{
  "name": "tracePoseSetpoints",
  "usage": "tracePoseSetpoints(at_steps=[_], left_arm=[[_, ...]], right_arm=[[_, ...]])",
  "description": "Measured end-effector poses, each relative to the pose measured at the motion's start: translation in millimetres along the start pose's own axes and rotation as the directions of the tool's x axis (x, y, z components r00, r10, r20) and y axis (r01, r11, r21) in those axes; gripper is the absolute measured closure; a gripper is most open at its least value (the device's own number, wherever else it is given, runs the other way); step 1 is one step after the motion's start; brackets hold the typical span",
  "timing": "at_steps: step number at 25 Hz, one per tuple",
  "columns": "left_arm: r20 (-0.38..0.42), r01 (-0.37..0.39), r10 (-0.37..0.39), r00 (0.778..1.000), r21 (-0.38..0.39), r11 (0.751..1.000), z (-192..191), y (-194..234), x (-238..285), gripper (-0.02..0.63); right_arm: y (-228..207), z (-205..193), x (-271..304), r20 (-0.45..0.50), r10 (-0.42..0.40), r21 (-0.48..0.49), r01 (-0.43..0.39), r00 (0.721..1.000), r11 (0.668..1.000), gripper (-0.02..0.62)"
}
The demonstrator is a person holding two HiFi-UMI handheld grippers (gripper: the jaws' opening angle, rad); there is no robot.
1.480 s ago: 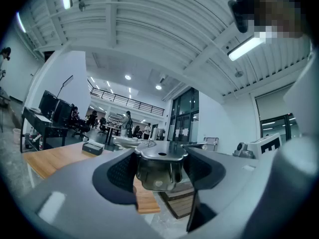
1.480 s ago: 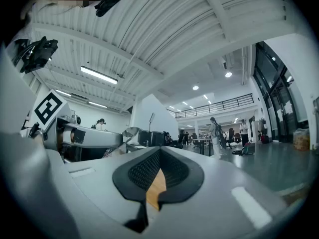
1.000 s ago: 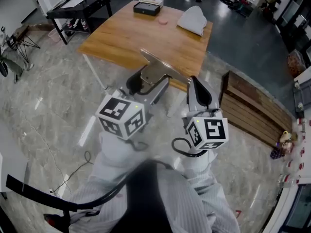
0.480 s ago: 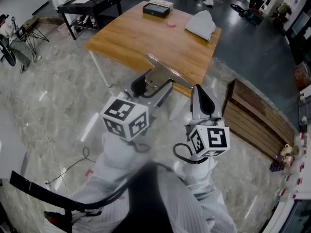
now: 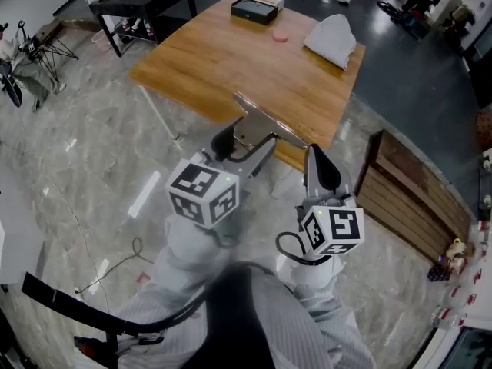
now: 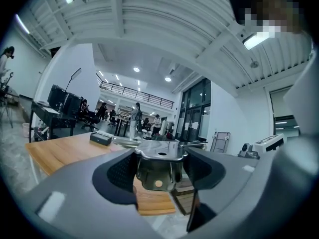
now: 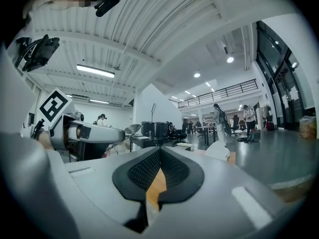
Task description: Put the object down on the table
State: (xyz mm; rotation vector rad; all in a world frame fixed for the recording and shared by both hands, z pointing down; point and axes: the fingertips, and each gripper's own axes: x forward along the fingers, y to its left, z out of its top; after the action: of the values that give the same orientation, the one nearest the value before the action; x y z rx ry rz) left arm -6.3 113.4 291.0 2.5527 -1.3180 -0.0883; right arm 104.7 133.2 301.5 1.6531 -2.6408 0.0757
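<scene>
A shiny steel piece (image 5: pixel 259 124) with a flat plate and a cupped body sits between the jaws of my left gripper (image 5: pixel 247 139), which is shut on it. It hangs in the air at the near corner of the wooden table (image 5: pixel 223 60). In the left gripper view the steel piece (image 6: pixel 158 164) fills the gap between the black pads (image 6: pixel 118 172). My right gripper (image 5: pixel 318 154) is beside it to the right, shut with nothing in it; in its own view the right gripper (image 7: pixel 159 159) has its pads meeting.
On the table's far end lie a black box (image 5: pixel 257 8), a small pink disc (image 5: pixel 280 35) and a white cloth bundle (image 5: pixel 332 35). A black desk (image 5: pixel 142 2) stands at the far left. A wooden slatted pallet (image 5: pixel 407 198) lies on the floor at right.
The table has come closer and shifted slightly right in the head view. Both grippers keep the same pose, the left still holding the steel piece.
</scene>
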Motion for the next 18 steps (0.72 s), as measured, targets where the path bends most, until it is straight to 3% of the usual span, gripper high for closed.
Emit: tracePoseSetpoints(at_steps=[11, 18], left_arm=[[-0.119, 0.093, -0.091, 0.989, 0.007, 0.996, 17.0, 160.9, 166.8, 0.314], [-0.201, 0.126, -0.129, 0.971, -0.030, 0.992, 9.7, 214.9, 251.6, 0.314]], right_arm=[[-71.7, -9.2, 209.7, -0.012, -0.150, 0.043, 0.151, 0.989, 0.988, 0.581], [-115.8, -26.1, 280.5, -0.083, -0.209, 0.065, 0.214, 0.974, 0.975, 0.581]])
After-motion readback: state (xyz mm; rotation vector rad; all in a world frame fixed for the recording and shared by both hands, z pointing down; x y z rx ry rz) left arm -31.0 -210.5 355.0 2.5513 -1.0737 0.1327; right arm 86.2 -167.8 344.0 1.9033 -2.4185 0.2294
